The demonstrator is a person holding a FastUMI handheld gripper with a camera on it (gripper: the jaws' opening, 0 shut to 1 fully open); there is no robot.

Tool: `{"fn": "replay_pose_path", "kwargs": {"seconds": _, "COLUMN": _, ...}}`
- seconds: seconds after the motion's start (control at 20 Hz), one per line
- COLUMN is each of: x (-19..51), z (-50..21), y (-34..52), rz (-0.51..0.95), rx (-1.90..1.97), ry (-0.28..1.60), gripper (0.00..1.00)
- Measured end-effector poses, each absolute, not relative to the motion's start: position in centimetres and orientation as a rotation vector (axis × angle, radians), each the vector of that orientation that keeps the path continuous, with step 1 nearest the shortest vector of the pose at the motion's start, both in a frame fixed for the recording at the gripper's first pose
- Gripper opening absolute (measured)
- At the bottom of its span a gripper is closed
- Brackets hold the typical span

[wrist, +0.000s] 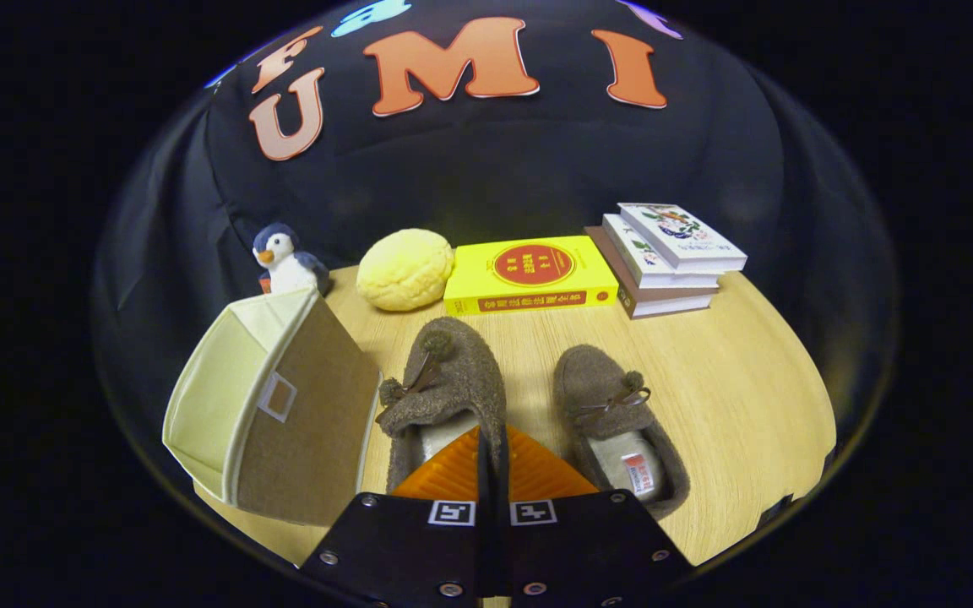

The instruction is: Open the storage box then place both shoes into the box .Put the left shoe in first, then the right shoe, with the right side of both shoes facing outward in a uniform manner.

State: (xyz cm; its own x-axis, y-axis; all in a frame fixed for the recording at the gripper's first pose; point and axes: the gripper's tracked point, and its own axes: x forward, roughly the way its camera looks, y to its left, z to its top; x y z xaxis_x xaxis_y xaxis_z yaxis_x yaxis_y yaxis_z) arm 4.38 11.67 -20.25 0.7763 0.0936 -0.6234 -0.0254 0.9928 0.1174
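The storage box [271,405] is found on the wooden table [740,371], just left of the shoes, tipped with its pale-lined opening turned to the left; the opening step is judged complete. The left shoe [444,388] is held: the gripper [491,460] is seen with its fingers brought close together over the shoe's right side wall at the heel opening, and the wall is pinched between them. The shoe appears tilted toward the box, though whether it is clear of the table cannot be told. The right shoe [617,422] lies flat just beside it, untouched.

The step in hand is judged to be the carrying of the left shoe. For the next move, the shoe must be swung round to the box's opening and set in with its right side outward, without the box being pushed aside.

Behind, a toy penguin [284,260], a yellow bun-shaped toy [404,268], a yellow book [530,274] and a stack of books [665,257] are noted, well apart from the work.
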Motion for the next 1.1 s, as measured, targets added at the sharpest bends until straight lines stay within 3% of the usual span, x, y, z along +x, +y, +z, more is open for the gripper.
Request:
{"fn": "replay_pose_path", "kwargs": {"seconds": 0.4, "x": 3.6, "z": -11.7, "y": 15.8, "rz": -0.021, "rx": 0.157, "ry": 0.557, "gripper": 0.01}}
{"fn": "replay_pose_path", "kwargs": {"seconds": 0.65, "x": 2.8, "z": -8.1, "y": 21.7, "rz": 0.023, "rx": 0.201, "ry": 0.512, "gripper": 0.01}}
{"fn": "replay_pose_path", "kwargs": {"seconds": 1.1, "x": 2.0, "z": -10.8, "y": 33.1, "rz": 0.156, "rx": 0.229, "ry": 0.574, "gripper": 0.01}}
